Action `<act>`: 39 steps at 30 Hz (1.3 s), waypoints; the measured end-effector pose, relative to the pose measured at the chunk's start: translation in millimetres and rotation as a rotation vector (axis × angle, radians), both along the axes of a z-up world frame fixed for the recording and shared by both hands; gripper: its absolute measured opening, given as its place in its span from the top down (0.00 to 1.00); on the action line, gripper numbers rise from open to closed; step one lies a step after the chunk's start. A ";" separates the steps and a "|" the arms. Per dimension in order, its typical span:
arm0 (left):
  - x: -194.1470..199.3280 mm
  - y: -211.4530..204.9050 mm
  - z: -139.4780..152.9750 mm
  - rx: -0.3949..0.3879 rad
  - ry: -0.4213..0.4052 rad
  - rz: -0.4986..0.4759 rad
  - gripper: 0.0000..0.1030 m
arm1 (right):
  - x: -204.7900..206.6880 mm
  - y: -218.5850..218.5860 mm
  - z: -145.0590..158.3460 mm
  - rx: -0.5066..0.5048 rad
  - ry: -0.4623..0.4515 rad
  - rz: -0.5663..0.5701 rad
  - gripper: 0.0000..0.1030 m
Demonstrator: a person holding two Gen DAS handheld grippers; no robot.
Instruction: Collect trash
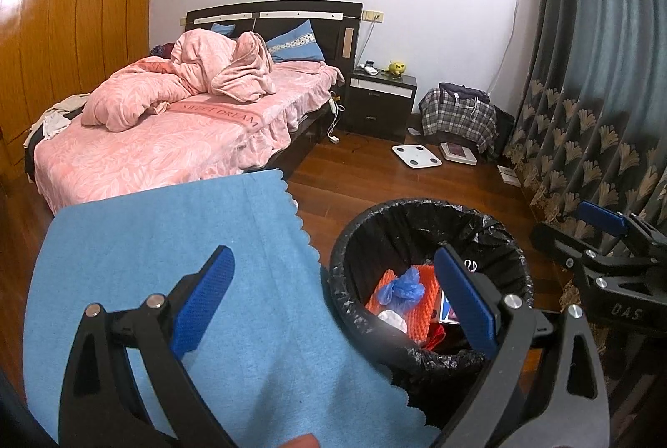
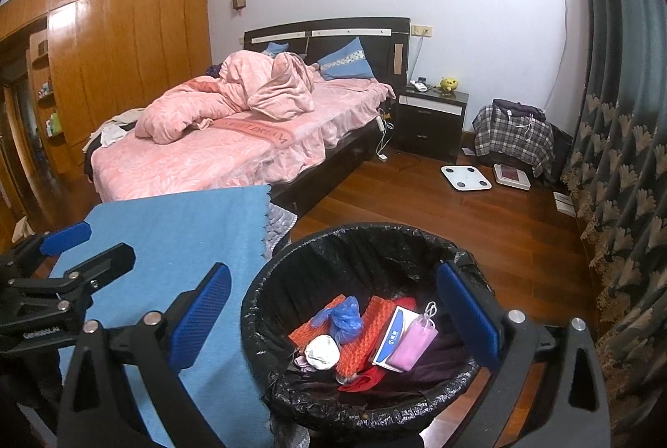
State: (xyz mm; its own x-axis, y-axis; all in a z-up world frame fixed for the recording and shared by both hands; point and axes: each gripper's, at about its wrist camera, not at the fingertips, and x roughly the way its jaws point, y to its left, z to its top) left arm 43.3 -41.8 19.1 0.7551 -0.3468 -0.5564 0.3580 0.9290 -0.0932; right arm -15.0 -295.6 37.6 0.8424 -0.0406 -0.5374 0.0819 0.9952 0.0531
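Bin (image 2: 287, 269) beside blue cloth (image 2: 175, 235) already holds orange netting, blue bag, pink mask (image 2: 412, 341) and carton; cloth looks bare of trash, so collecting seems near done; left gripper (image 1: 333, 306) and right gripper (image 2: 333, 319) both spread, holding nothing

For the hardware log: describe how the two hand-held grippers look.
Both match: the left hand-held gripper and right hand-held gripper have black plastic linkage frames with triangular cut-outs, silver round pivot pins and flat textured blue finger pads. White lettering marks each body. No cables or sleeves show.
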 end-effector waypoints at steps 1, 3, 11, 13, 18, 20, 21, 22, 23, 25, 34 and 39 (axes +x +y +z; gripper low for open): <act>0.3 0.0 -0.1 -0.001 0.000 0.000 0.09 | -0.1 -0.2 0.4 0.000 0.000 0.000 0.06; 0.1 -0.1 0.2 -0.002 0.002 -0.001 0.09 | -0.1 -0.3 0.3 0.000 0.000 0.001 0.06; -1.0 0.5 -1.4 0.002 0.001 -0.001 0.09 | -0.3 -1.5 0.2 -0.001 0.002 -0.005 0.06; -1.0 0.5 -1.2 0.001 0.001 0.000 0.09 | -0.2 -1.5 0.2 -0.001 0.002 -0.004 0.06; -1.0 0.1 -0.8 0.001 0.002 0.000 0.09 | -0.2 -1.2 0.0 -0.003 0.001 -0.004 0.06; -1.1 0.1 -0.5 0.002 0.001 0.000 0.09 | -0.2 -1.4 0.1 -0.003 0.001 -0.005 0.06; -1.6 0.3 -0.3 0.002 0.001 0.001 0.09 | -0.1 -1.6 0.2 -0.003 0.002 -0.005 0.06; -0.8 0.2 -0.4 0.001 0.002 -0.001 0.09 | -0.2 -1.2 0.0 -0.003 0.002 -0.005 0.06; -0.9 0.1 -0.3 0.002 0.002 0.000 0.09 | -0.1 -1.1 0.0 -0.004 0.002 -0.004 0.06; -0.8 0.0 -0.2 0.003 0.002 -0.001 0.09 | -0.1 -1.2 0.0 -0.004 0.002 -0.005 0.06; -0.8 -0.5 0.8 0.003 0.003 0.000 0.09 | 0.0 -0.9 -0.1 -0.004 0.003 -0.004 0.06; -1.9 0.5 -0.1 0.004 0.005 -0.001 0.09 | 0.1 -0.5 -0.2 -0.005 0.004 -0.004 0.06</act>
State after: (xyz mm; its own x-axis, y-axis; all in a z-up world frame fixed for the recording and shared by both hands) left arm 41.4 -41.2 19.0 0.7517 -0.3455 -0.5618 0.3585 0.9290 -0.0916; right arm -14.9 -296.1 37.5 0.8400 -0.0470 -0.5405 0.0865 0.9951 0.0478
